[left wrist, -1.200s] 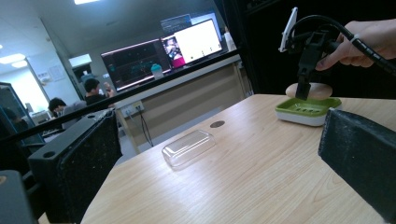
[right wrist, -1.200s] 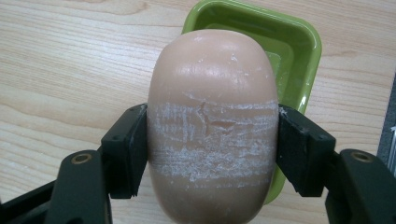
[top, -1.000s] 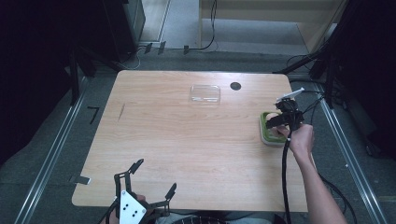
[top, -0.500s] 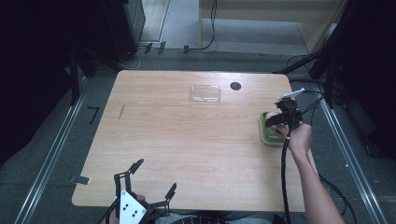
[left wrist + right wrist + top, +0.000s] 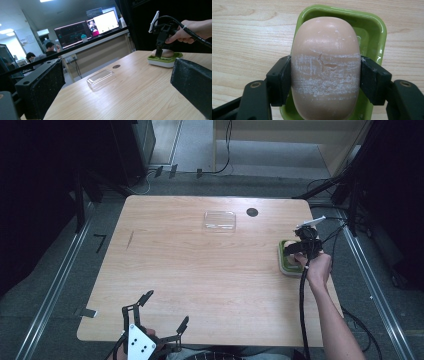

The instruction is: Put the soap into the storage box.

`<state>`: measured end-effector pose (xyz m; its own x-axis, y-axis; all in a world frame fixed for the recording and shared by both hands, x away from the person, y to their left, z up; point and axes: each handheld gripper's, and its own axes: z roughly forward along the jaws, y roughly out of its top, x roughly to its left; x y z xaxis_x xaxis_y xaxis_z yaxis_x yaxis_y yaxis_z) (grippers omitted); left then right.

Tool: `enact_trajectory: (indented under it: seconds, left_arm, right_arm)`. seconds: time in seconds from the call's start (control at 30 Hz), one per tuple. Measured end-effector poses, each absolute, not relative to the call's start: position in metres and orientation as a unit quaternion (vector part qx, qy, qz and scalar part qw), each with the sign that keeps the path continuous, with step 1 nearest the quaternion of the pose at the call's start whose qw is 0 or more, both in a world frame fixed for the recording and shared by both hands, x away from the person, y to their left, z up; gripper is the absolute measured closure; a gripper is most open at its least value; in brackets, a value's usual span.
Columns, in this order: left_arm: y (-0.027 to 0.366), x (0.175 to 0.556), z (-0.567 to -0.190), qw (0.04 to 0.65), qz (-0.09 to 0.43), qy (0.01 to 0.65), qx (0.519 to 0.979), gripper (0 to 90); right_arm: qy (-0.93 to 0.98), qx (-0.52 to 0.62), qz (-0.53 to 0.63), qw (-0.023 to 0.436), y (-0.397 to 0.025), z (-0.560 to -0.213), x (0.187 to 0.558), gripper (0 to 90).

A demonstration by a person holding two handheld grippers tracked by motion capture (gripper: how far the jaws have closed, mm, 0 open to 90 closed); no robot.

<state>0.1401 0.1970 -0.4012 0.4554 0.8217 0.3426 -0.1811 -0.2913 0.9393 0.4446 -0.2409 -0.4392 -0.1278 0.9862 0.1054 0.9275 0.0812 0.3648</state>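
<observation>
A peach-coloured bar of soap [image 5: 325, 65] lies in a green soap dish [image 5: 377, 32] near the table's right edge, and my right gripper [image 5: 325, 82] is shut on it, a jaw pressed against each side. The high view shows this gripper [image 5: 296, 251] pointing down over the dish [image 5: 286, 265]. From the left gripper view the soap [image 5: 166, 53] sits in the dish [image 5: 163, 61] under the far right gripper [image 5: 159, 53]. My left gripper [image 5: 162, 312] stays open at the table's front edge with nothing between its jaws.
A clear plastic lid [image 5: 220, 220] lies at the back middle of the wooden table [image 5: 200, 270], beside a round black cable hole [image 5: 252, 212]. The lid [image 5: 101, 78] also lies ahead in the left gripper view. Dark equipment stands around the table.
</observation>
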Motion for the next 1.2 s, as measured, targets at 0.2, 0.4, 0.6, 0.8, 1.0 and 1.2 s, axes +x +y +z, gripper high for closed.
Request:
enact_trajectory:
  seconds: [0.2, 0.4, 0.6, 0.8, 1.0, 1.2]
  left_arm:
    - [0.197, 0.14, -0.401, 0.543, 0.462, 0.243, 0.658, 0.0]
    - [0.197, 0.14, -0.401, 0.543, 0.462, 0.244, 0.657, 0.0]
    - [0.197, 0.14, -0.401, 0.544, 0.461, 0.243, 0.658, 0.0]
    - [0.197, 0.14, -0.401, 0.544, 0.461, 0.243, 0.657, 0.0]
    - [0.197, 0.14, -0.401, 0.543, 0.462, 0.243, 0.658, 0.0]
    - [0.197, 0.14, -0.401, 0.544, 0.461, 0.243, 0.657, 0.0]
  right_arm:
    - [0.725, 0.662, 0.175, 0.08, -0.244, -0.443, 0.445, 33.7]
    - [0.723, 0.663, 0.177, 0.075, -0.245, -0.448, 0.446, 33.7]
    - [0.721, 0.666, 0.175, 0.078, -0.247, -0.45, 0.447, 33.7]
    - [0.719, 0.669, 0.172, 0.075, -0.248, -0.453, 0.448, 33.6]
    - [0.719, 0.669, 0.172, 0.078, -0.246, -0.455, 0.45, 33.7]
    - [0.718, 0.669, 0.173, 0.08, -0.246, -0.455, 0.45, 33.6]
